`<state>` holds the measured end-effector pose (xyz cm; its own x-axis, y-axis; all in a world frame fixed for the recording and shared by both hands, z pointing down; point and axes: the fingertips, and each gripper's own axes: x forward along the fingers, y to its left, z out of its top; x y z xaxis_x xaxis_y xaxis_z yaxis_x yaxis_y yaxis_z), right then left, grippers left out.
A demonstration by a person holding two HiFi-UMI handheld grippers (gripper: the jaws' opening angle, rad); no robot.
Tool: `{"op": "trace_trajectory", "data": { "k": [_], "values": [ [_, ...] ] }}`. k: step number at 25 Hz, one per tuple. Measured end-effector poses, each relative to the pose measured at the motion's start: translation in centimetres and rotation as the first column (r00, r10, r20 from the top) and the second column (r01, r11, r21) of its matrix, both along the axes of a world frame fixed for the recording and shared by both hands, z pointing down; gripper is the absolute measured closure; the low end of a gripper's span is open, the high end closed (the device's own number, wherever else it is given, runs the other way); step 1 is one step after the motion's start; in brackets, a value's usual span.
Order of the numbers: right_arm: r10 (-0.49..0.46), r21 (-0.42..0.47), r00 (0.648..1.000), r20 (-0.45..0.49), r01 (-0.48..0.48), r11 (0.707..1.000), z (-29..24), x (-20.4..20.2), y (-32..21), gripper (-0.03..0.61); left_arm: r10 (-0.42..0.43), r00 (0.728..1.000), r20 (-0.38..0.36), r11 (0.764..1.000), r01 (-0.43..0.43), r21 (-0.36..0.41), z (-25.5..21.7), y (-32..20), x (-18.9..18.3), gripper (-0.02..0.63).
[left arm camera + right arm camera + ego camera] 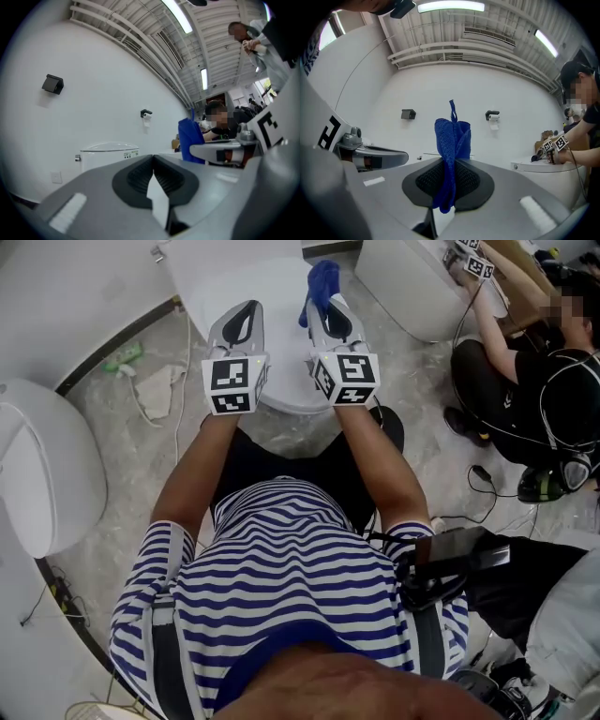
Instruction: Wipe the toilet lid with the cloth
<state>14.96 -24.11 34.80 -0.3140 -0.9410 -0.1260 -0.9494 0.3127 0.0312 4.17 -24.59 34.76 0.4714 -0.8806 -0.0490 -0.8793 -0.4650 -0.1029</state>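
The white toilet lid (284, 343) lies shut just in front of the person, under both grippers. My right gripper (328, 298) is shut on a blue cloth (322, 279), which stands up out of the jaws above the lid. In the right gripper view the blue cloth (452, 138) is folded and pinched between the black pads (471, 180), with its loose end poking upward. My left gripper (246, 317) hovers beside it over the lid's left half. Its jaws meet at the tips with nothing between them, as my left gripper (153, 160) shows in its own view.
The white tank (110, 153) stands behind the lid against the wall. A second toilet (37, 465) is at the left and a third (412, 287) at the upper right, where a seated person (525, 362) works. A rag and cables (159, 385) lie on the floor.
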Motion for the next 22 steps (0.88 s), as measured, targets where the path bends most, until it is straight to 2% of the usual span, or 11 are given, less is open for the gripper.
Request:
{"op": "trace_trajectory", "data": {
  "k": [22],
  "values": [
    [0.013,-0.005,1.000,-0.014,-0.013,1.000,-0.14,0.14,-0.49,0.529,0.006,1.000,0.005,1.000,-0.006,-0.010,0.33,-0.69,0.07,0.611]
  ]
}}
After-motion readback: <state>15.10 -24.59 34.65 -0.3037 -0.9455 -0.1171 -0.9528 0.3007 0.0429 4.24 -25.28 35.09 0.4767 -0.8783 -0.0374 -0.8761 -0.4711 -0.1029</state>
